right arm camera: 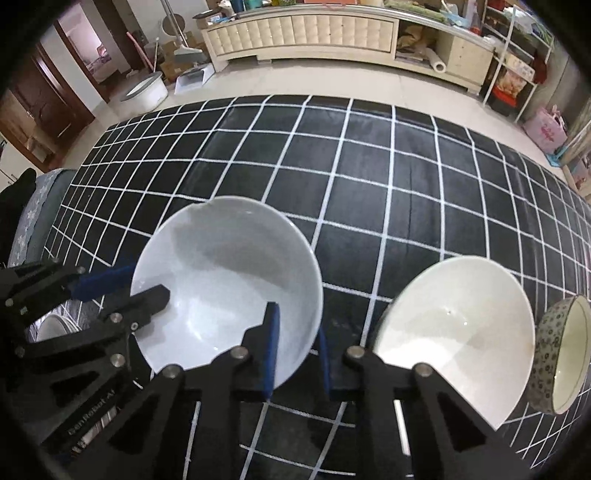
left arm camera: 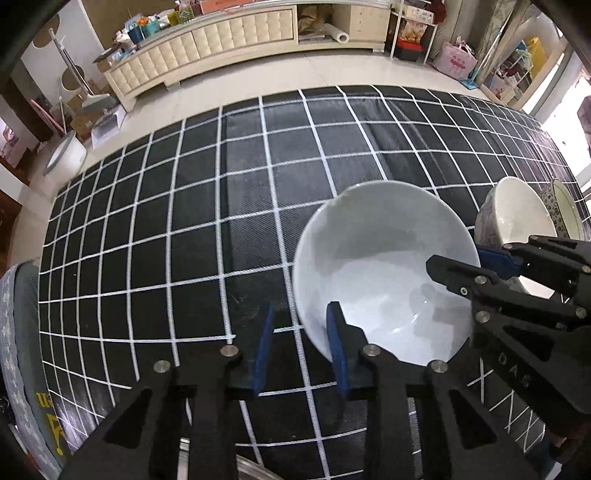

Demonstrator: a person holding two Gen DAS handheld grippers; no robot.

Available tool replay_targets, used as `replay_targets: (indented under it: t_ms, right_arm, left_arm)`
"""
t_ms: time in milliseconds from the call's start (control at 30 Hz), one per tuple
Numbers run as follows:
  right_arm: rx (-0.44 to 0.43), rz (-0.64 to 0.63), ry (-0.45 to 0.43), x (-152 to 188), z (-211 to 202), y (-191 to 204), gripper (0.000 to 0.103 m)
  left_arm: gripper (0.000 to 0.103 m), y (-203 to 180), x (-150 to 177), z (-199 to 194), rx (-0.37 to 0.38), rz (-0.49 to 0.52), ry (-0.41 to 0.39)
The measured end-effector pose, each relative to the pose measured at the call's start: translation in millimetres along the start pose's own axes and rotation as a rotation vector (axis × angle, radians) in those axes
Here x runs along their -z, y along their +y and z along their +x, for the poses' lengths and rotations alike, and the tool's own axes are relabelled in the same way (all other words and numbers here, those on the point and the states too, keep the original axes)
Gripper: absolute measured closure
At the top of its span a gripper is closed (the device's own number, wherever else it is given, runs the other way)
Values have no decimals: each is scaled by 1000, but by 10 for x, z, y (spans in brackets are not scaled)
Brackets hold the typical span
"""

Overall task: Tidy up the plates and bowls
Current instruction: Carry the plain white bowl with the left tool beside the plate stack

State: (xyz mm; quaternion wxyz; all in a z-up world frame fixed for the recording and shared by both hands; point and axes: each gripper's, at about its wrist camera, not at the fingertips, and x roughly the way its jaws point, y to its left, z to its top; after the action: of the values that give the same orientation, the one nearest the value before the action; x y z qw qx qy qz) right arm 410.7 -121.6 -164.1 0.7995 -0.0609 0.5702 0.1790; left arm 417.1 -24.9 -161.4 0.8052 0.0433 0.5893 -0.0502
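white bowl (left arm camera: pixel 384 269) sits upright on the black white-gridded surface (left arm camera: pixel 184 229), caught between both grippers; left gripper (left arm camera: pixel 301 350) straddles the bowl's near-left rim, with its right blue pad inside the bowl and its left pad outside over the cloth; a slight gap shows between those pads and the wall, so i cannot tell whether these jaws truly clench the rim or only stand narrowed around it; right gripper (right arm camera: pixel 297 349) straddles the opposite side of the rim, its left pad inside the bowl, its right pad outside, the wall running between them; those jaws stand nearly together, and appear to be grasping the rim, though contact itself is hard to confirm; in the left wrist view the right gripper's black body enters from the right, one finger reaching into the bowl; in the right wrist view the left gripper comes in from the left likewise.

just right of the right jaws stands a cream bowl (right arm camera: pixel 458 332), apart from the white one; beyond it, at the far right, a patterned bowl (right arm camera: pixel 561 350) lies tipped on its side, touching or nearly touching the cream bowl; below the left jaws, at the frame's lower edge, a metal rim (left arm camera: pixel 243 467) peeks out, too hidden to name; past the surface lie a pale floor and a long cream cabinet (right arm camera: pixel 303 33).
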Motion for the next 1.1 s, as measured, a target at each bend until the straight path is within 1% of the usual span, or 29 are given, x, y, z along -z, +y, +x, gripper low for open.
replay_targets:
  t_ms: [67,167,200,300,500,600,833,1100]
  right_arm:
    - [0,-6,1,10,5,-14,87]
    - [-10,-4,-8,21,6,-27,87]
    - [-10,-4,-10,20,4,-28,87]
    - [-16,5,-20,36,-9,-40,88]
    - [-35,29,-19,95,-53,-32,89]
    - [-49,36,-17,167,-150,-1,89]
    - [-27,9,-54,367,-508,107,89]
    - [-23,26,-67,728,-824,204,89]
  left_arm:
    - [79,-22,-10,40,2,1,5]
    - [87,-69,-29,78,17,6,14]
    - [88,-96,-32,81,7,13,13]
    - [88,-130,-31,79,-12,15,11]
    - [88,-116,26,42,0,16,20]
    - [88,-112,140,-85,-4,25,-2]
    - [88,-149,389,-421,5,26,-25]
    - [88,-262,778,-817,13,40,-46]
